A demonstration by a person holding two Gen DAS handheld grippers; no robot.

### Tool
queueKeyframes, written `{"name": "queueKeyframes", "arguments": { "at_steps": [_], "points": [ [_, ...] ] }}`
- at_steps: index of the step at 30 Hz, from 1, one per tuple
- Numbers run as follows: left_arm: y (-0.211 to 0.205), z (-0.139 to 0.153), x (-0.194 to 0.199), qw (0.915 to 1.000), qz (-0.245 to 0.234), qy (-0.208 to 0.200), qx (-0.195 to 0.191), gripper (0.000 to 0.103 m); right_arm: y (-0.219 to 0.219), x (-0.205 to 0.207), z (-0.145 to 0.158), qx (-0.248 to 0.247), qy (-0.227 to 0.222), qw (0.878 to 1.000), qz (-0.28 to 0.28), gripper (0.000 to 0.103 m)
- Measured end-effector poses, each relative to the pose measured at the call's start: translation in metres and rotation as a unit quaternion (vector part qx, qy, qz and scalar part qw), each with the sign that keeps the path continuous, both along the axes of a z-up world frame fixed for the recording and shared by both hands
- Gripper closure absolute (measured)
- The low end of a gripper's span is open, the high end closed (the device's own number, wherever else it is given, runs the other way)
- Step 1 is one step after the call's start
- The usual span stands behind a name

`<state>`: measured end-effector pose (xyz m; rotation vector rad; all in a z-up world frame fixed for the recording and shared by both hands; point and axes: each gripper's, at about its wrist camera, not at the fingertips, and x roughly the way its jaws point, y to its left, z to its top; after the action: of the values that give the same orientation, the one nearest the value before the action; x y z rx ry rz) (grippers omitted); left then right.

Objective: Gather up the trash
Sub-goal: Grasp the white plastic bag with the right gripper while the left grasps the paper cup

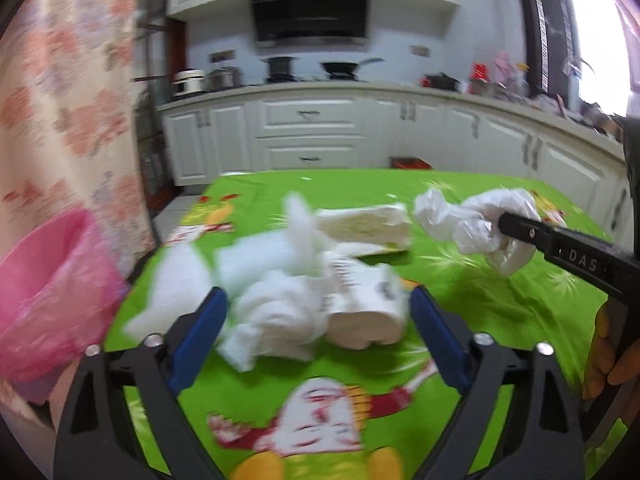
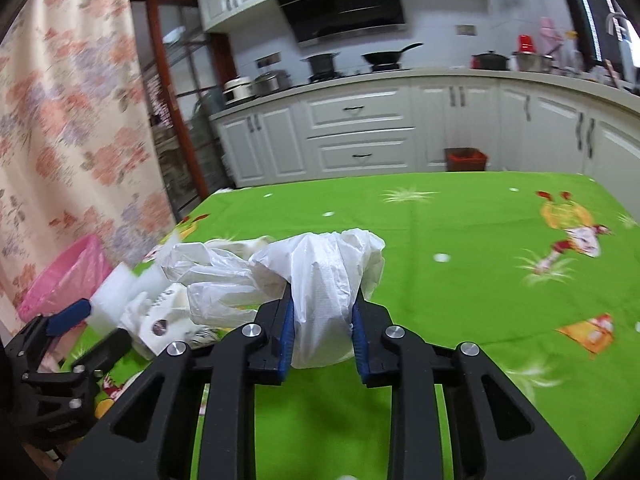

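Observation:
A heap of white trash lies on the green tablecloth (image 1: 460,312): crumpled tissue (image 1: 276,312), a squashed white paper pack (image 1: 368,312) and a flat white pack (image 1: 364,224) behind them. My left gripper (image 1: 320,316) is open, its blue pads flanking the tissue and the paper pack, close to both sides without clearly pressing. My right gripper (image 2: 322,312) is shut on a crumpled white plastic bag (image 2: 320,280), held just above the cloth. In the left wrist view that bag (image 1: 472,216) hangs from the right gripper's black finger at the right.
A pink-lined trash bin (image 1: 52,288) (image 2: 68,272) stands off the table's left edge, beside a flowered curtain (image 1: 60,100). A person's hand (image 1: 604,360) grips the right tool. A red-brown bin (image 2: 466,159) sits on the floor before white cabinets.

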<state>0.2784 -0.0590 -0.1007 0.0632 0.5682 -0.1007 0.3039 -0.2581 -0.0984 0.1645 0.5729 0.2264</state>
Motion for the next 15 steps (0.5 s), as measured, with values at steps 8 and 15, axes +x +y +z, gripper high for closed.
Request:
{"name": "queueKeyframes", "arguments": {
  "at_steps": [8, 15],
  "points": [
    [-0.032, -0.012, 0.031, 0.998, -0.038, 0.044, 0.023, 0.031, -0.023, -0.005, -0.001, 0.019, -0.003, 1.0, -0.02, 0.078],
    [-0.03, -0.028, 0.055, 0.9935, -0.041, 0.105, 0.014, 0.031, -0.028, -0.007, -0.001, 0.028, -0.005, 0.999, -0.018, 0.078]
  ]
}}
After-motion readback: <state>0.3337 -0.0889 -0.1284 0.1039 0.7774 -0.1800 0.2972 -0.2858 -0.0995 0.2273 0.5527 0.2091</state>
